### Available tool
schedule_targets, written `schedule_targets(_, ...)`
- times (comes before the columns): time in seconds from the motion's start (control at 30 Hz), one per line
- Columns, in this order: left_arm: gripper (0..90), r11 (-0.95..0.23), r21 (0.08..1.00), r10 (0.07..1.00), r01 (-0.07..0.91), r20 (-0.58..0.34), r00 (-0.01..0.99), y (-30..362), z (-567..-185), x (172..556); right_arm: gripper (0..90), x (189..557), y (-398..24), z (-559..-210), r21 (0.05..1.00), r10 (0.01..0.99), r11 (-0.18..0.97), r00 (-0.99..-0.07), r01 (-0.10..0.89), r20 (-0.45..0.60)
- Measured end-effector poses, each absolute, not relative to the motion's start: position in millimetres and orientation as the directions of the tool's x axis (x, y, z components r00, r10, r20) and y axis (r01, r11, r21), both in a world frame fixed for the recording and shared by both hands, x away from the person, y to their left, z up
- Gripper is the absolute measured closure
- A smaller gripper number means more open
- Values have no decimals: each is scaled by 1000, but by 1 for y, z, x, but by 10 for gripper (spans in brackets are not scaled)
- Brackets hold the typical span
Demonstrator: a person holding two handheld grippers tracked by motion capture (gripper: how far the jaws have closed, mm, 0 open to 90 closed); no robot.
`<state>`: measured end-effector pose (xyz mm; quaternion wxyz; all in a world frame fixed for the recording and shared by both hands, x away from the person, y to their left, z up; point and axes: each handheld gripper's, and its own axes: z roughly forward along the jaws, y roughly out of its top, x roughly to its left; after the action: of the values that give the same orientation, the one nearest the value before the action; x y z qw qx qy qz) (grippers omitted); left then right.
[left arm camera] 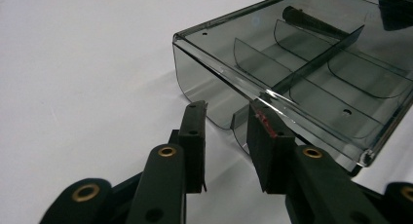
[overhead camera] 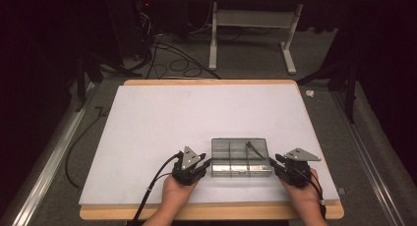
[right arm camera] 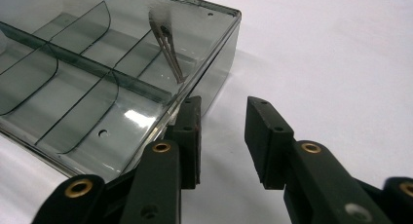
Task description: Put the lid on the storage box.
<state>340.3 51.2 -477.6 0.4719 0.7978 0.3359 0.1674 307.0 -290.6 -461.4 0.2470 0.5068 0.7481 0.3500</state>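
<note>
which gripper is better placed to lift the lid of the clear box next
Left, probably. The left gripper already straddles the clear box lid edge; the right gripper sits beside a corner, jaws open on bare table.

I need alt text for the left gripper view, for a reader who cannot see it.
A clear smoky plastic box with dividers lies on a white table, lid closed, with a dark slim object inside. The left gripper points at its near corner, jaws apart, one jaw at the lid's edge.
</note>
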Motion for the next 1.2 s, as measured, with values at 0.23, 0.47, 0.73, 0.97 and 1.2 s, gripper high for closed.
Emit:
schedule_targets(0.23,679,-326,864,697,384,-55,715,53,-477,342,654,308,-293,-462,771,932,236,-363,591,-7)
schedule_targets(0.47,677,-317,865,707,388,-57,705,63,-474,344,643,309,-298,-459,780,938,216,-347,587,1)
schedule_targets(0.73,671,-323,861,734,393,-34,678,90,-472,351,628,315,-307,-459,784,947,185,-320,592,18)
schedule_targets(0.97,656,-319,853,778,413,-13,629,129,-471,359,613,318,-313,-459,788,952,174,-306,591,20)
schedule_targets(1.2,587,-367,810,827,458,60,559,193,-477,367,580,321,-326,-461,795,964,143,-266,590,24)
